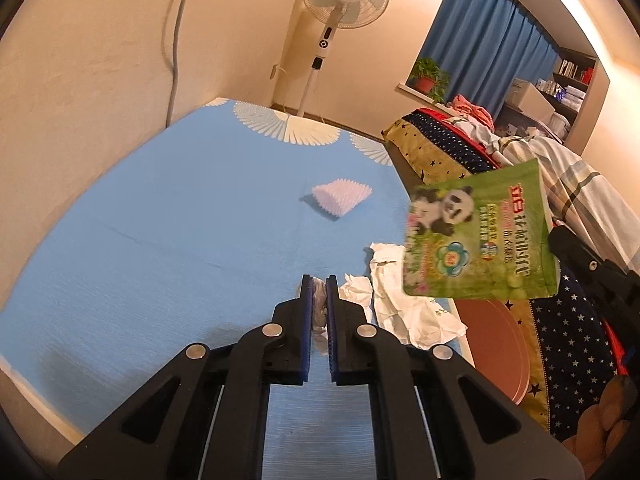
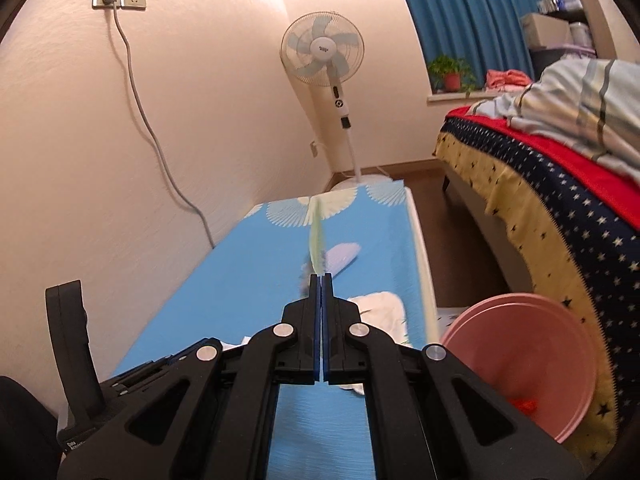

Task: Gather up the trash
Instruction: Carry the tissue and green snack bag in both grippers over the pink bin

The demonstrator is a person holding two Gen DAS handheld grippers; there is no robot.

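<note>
My left gripper (image 1: 319, 282) is shut on a crumpled grey-white tissue (image 1: 319, 312) above the blue mat (image 1: 160, 248). My right gripper (image 2: 321, 278) is shut on a green panda-print packet (image 2: 317, 236), seen edge-on; the left wrist view shows its face (image 1: 480, 240) in the air over the mat's right edge. More crumpled white paper (image 1: 404, 300) lies on the mat by the left gripper, also in the right wrist view (image 2: 380, 308). A white foam wedge (image 1: 342, 196) lies further along the mat. A pink basin (image 2: 528, 364) stands on the floor to the right, with a small orange scrap inside.
A bed with star-print cover (image 2: 560, 216) and striped bedding borders the right side. A standing fan (image 2: 322, 50) is at the mat's far end. A wall (image 2: 120, 160) with a socket and cable runs along the left. A blue curtain (image 1: 488, 48) and potted plant (image 1: 428, 76) are behind.
</note>
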